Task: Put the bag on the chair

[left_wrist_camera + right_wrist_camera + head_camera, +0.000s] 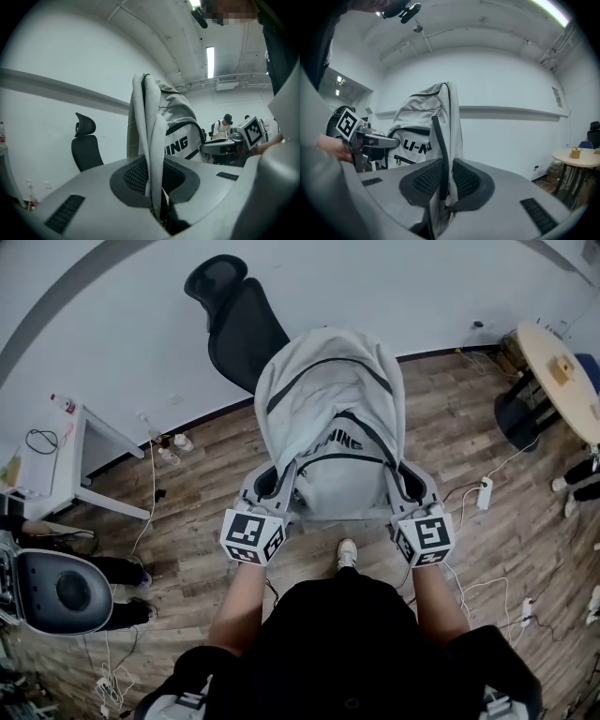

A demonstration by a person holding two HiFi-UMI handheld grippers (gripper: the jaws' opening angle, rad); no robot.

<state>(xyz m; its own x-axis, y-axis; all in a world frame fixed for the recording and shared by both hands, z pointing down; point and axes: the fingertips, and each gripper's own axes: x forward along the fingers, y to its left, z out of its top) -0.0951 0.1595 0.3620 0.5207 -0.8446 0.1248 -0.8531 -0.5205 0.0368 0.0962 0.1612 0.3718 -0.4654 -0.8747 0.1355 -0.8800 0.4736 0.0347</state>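
Observation:
A light grey backpack with black trim and lettering hangs in the air in front of me, held from both sides. My left gripper is shut on a fold of the bag's grey side fabric, and my right gripper is shut on the bag's other edge with its black strap. The black office chair with a headrest stands beyond the bag against the white wall, and it also shows to the left of the bag as the chair in the left gripper view. Bag and chair are apart.
A white side table stands at the left and a round wooden table at the right. A second dark seat is at the lower left. Cables and a power strip lie on the wooden floor. My shoe is under the bag.

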